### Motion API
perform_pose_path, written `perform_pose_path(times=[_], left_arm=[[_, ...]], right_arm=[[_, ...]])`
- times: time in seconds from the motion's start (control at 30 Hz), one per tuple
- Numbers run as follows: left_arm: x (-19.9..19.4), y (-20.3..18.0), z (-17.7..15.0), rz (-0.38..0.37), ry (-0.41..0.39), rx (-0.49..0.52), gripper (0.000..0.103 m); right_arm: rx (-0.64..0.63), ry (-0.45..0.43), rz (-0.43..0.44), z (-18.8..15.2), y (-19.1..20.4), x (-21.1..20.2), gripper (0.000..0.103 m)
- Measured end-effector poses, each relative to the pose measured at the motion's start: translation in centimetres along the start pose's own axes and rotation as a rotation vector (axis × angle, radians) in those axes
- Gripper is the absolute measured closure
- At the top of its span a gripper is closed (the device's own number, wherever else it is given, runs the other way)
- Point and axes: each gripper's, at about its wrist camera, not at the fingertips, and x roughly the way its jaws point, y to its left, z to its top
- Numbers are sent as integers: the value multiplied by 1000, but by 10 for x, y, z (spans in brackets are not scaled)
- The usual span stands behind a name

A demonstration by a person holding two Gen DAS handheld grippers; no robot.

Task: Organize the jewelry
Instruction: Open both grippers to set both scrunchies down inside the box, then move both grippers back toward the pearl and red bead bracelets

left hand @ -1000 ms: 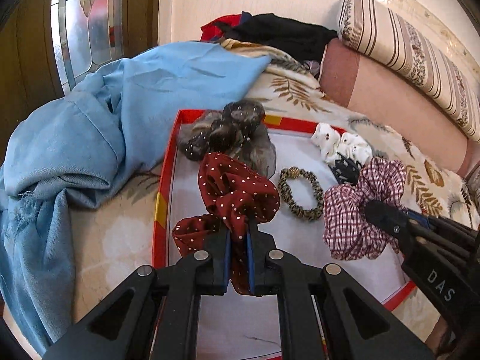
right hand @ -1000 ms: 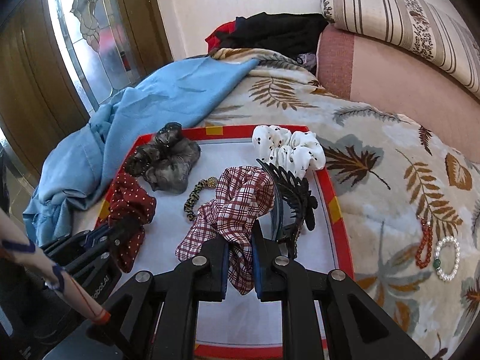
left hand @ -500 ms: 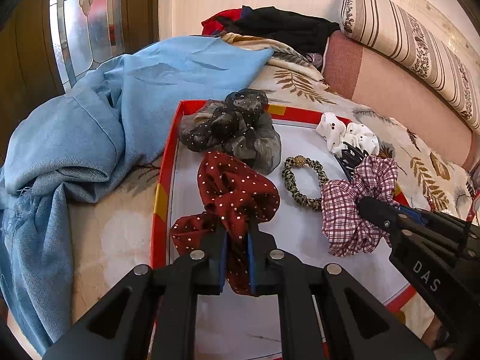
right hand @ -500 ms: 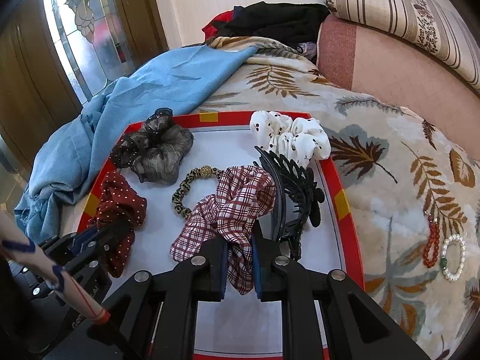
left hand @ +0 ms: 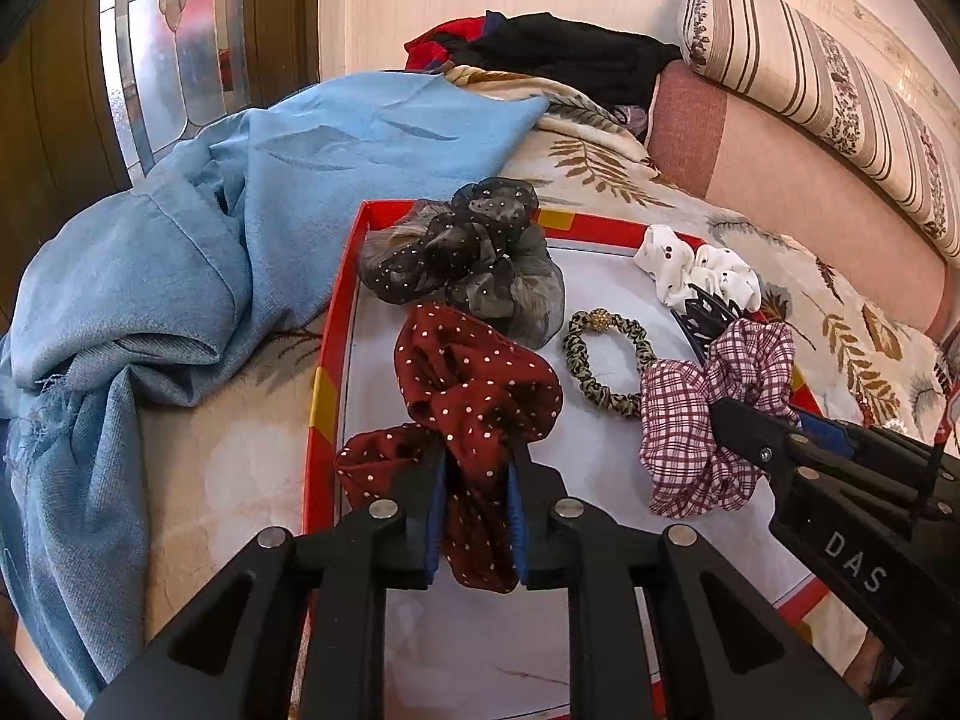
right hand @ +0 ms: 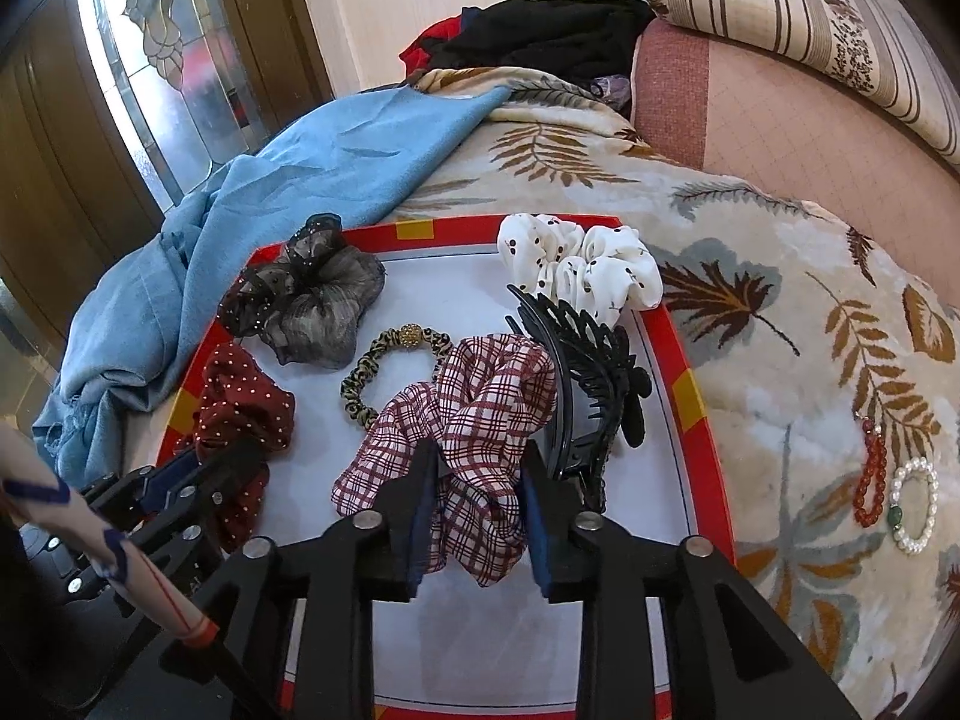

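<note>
on the leaf-print bedspread (right hand: 750, 312) sits a white tray w/ red-and-yellow rim (right hand: 699, 456), holding the hair items.

left gripper (left hand: 476, 468): fingers a little apart, dark red white-dotted fabric scrunchie (left hand: 474, 384) between the blue pads; fabric fills the gap, grip looks loose. scrunchie lies at tray's left side, near the rim.

right gripper (right hand: 480, 468): fingers parted wider, maroon-and-white plaid scrunchie (right hand: 474, 408) sitting between them, mid tray. pad contact w/ the cloth unclear.

other items on tray:
- sheer grey-black dotted scrunchie (left hand: 474, 258), far left corner, touching the red one's far edge.
- leopard-print hair tie w/ gold bead (right hand: 384, 372), btwn grey and plaid scrunchies.
- black plastic claw clip (right hand: 594, 372), just right of plaid scrunchie, touching it.
- white scrunchie w/ dark cherry print (right hand: 576, 267), far right corner, overlapping rim.

off tray: red bead bracelet (right hand: 873, 474) and white pearl bracelet w/ green bead (right hand: 915, 504) side by side on the bedspread, well right of tray. crumpled light blue cloth (left hand: 198, 252) left of tray.
</note>
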Motion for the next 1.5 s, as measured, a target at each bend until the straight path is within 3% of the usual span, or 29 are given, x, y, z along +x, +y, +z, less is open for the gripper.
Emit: perform_pose_path(times=[0.17,0.37,0.63,0.8,0.97,1.23,1.37,1.5], left_arm=[[-5,2,2,-1,-24,-15,68],[-18,7,7,-13,-85,-45,64],[-45,5,12,-23,-234,-77,62],[-63,-20,11,-56,-326,-5,61],[-77,-65,0,-125,-375,128,61],[-96,-135,-39,-212,-376,320,57],[-101,-164,-64,-302,-297,312,56],[-103,-205,-103,-383,-218,392,56]], right_arm=[[7,-18,14,1,0,-10,65],[30,-61,52,2,-2,-32,64],[96,-137,110,1,-26,-75,64],[167,-179,112,-16,-63,-106,64],[255,-180,76,-57,-115,-136,64],[399,-173,-26,-129,-201,-175,64],[454,-178,-51,-150,-228,-187,64],[488,-190,-68,-162,-248,-194,64]])
